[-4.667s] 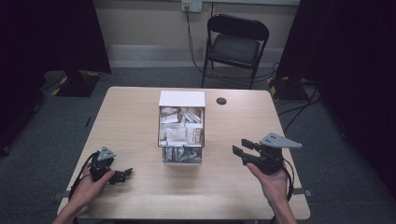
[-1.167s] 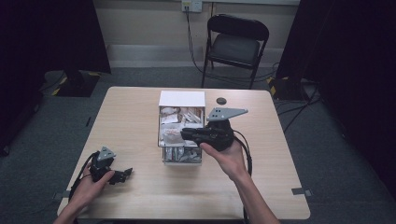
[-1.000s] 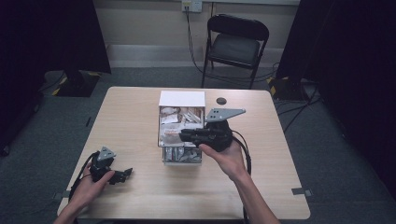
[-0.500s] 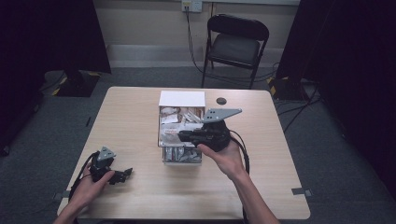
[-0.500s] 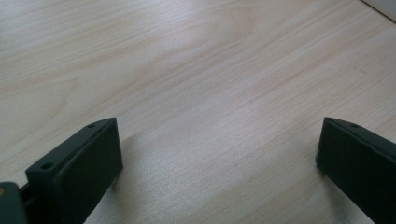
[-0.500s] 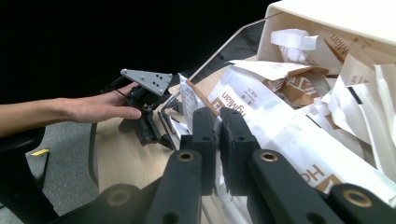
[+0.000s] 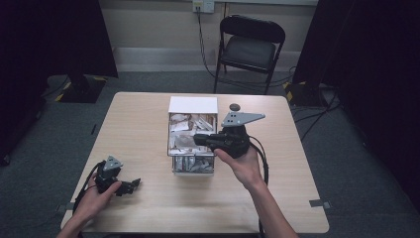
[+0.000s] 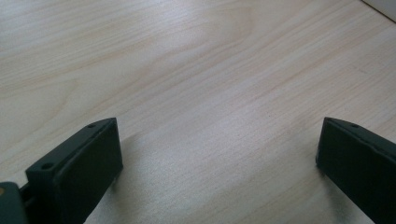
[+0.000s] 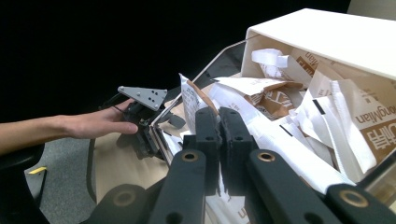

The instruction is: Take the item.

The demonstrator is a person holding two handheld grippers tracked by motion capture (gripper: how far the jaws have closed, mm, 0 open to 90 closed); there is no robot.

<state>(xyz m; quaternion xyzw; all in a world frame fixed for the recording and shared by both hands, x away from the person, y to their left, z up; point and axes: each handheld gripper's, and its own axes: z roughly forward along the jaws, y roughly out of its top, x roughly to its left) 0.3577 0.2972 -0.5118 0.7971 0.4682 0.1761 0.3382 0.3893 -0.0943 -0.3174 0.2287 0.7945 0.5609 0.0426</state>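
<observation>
A box [image 7: 171, 144] with a white back part and clear sides stands mid-table, full of white and brown paper packets [image 7: 182, 141]. My right gripper [image 7: 197, 139] reaches in from the box's right side, its tips down among the packets. In the right gripper view the jaws [image 9: 219, 122] stand pressed together over the packets [image 9: 280, 140], and a white packet edge [image 9: 189, 100] rises just beside them. Whether it is pinched I cannot tell. My left gripper [image 7: 132, 185] rests on the table at the front left, and its jaws [image 8: 219, 154] are wide apart over bare wood.
A small black round disc [image 7: 234, 106] lies on the table right of the box's back. A black folding chair [image 7: 250, 47] stands behind the table. The other hand and its gripper [image 9: 140, 116] show past the box in the right gripper view.
My right gripper came from the table's right side to the box and has dipped slightly further among the packets. The left hand has kept still.
</observation>
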